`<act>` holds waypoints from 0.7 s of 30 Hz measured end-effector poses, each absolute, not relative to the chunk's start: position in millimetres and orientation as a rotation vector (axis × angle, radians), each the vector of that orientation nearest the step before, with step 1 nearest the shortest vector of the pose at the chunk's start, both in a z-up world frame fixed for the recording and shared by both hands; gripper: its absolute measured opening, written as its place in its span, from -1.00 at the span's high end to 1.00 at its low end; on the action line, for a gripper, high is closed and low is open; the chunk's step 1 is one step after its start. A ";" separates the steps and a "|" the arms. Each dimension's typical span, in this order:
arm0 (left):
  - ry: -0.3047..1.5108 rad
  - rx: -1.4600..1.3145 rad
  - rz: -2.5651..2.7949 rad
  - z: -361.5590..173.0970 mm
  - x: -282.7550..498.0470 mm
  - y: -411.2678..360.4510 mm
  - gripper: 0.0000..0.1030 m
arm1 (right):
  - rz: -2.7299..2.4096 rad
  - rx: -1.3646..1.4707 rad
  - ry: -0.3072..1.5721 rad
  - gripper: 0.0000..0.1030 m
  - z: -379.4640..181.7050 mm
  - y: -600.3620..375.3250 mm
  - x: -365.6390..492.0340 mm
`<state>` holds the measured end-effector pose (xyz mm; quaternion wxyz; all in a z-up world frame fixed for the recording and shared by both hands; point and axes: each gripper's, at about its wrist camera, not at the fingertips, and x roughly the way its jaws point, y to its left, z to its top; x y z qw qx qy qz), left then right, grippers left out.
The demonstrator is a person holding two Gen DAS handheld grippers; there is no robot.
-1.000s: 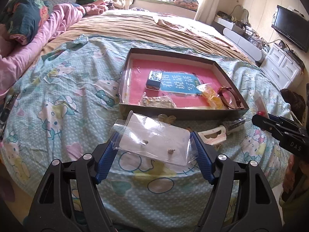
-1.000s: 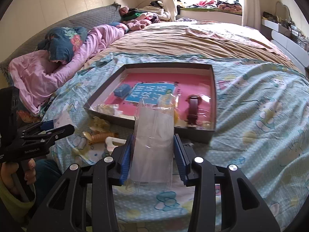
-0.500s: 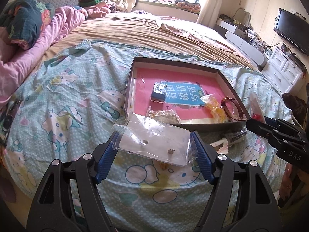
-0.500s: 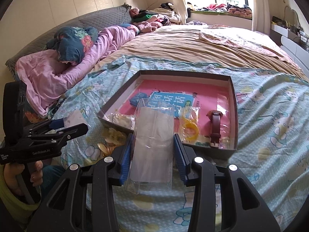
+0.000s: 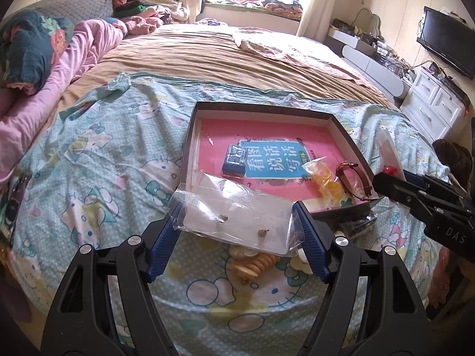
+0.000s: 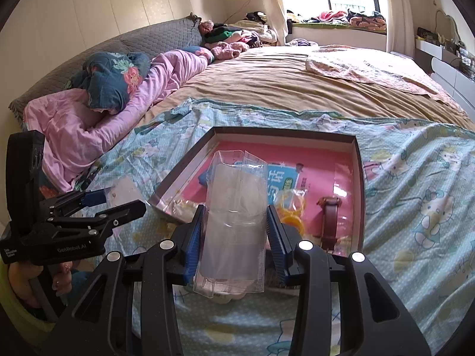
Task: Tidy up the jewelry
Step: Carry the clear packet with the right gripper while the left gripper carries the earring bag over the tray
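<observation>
My left gripper (image 5: 237, 225) is shut on a clear plastic bag with small earrings (image 5: 237, 222), held above the bed's near edge, just before the dark tray (image 5: 190, 136). My right gripper (image 6: 234, 231) is shut on a clear plastic bag (image 6: 234, 222), held over the tray's (image 6: 359, 178) near left corner. The tray has a pink floor and holds a blue card (image 5: 276, 163), a small blue box (image 5: 234, 160), a yellow bangle bag (image 5: 323, 178) and a brown watch (image 6: 329, 216). A beaded yellow piece (image 5: 258, 264) lies on the bedsheet under the left gripper.
The Hello Kitty sheet (image 5: 98, 160) covers the bed's near part, a tan blanket (image 5: 207, 56) lies beyond. Pink bedding (image 6: 89, 118) is piled at the left. A white dresser (image 5: 436, 103) and TV (image 5: 448, 44) stand at the right. The right gripper shows in the left wrist view (image 5: 421, 195).
Both grippers have risen and moved forward towards the tray, each still holding its bag. The tray looks nearer and more from above.
</observation>
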<state>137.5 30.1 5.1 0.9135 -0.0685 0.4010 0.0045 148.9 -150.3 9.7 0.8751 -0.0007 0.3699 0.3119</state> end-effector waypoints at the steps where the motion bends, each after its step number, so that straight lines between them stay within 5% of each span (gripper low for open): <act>1: 0.826 -0.140 0.009 5.4 140.1 29.8 -0.28 | 0.648 -0.001 0.768 0.24 11.1 -150.4 151.3; 21: 0.850 -0.111 0.000 1.6 181.6 23.7 -0.28 | 0.589 0.012 0.764 0.24 11.2 -157.4 182.4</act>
